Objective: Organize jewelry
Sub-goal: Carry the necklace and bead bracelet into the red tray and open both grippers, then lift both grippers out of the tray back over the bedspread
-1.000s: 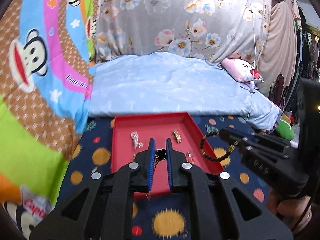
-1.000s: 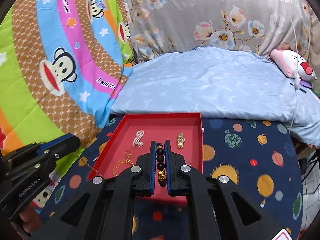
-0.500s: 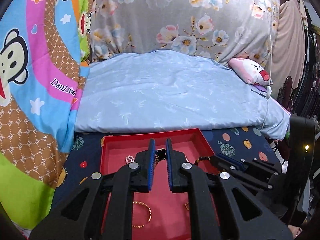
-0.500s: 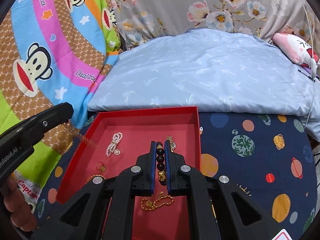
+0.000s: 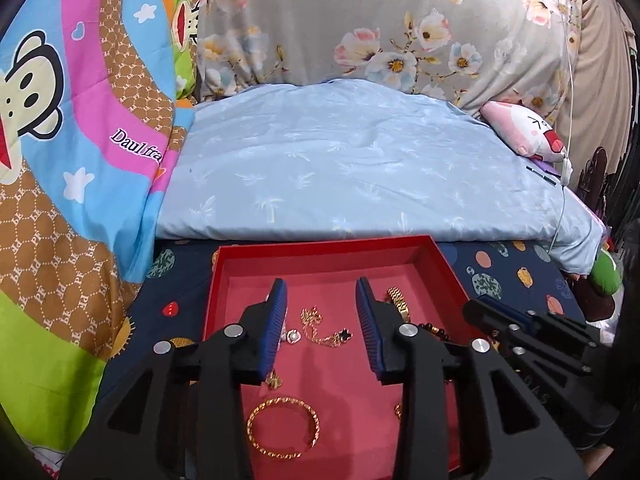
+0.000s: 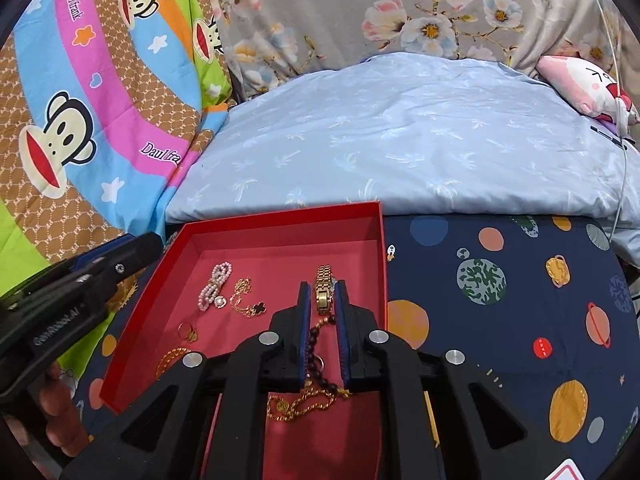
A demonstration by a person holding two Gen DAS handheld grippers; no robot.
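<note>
Both grippers have come down over the red tray (image 5: 440, 256) since a second ago. My left gripper (image 5: 321, 308) has just parted its jaws; they stand apart, empty, above the gold chain necklace (image 5: 324, 330). My right gripper (image 6: 323, 312) has eased slightly, the dark bead bracelet (image 6: 314, 350) lying loose between narrow jaws. Only the right view shows the pearl strand (image 6: 214, 286); only the left shows the whole gold bangle (image 5: 283, 426).
</note>
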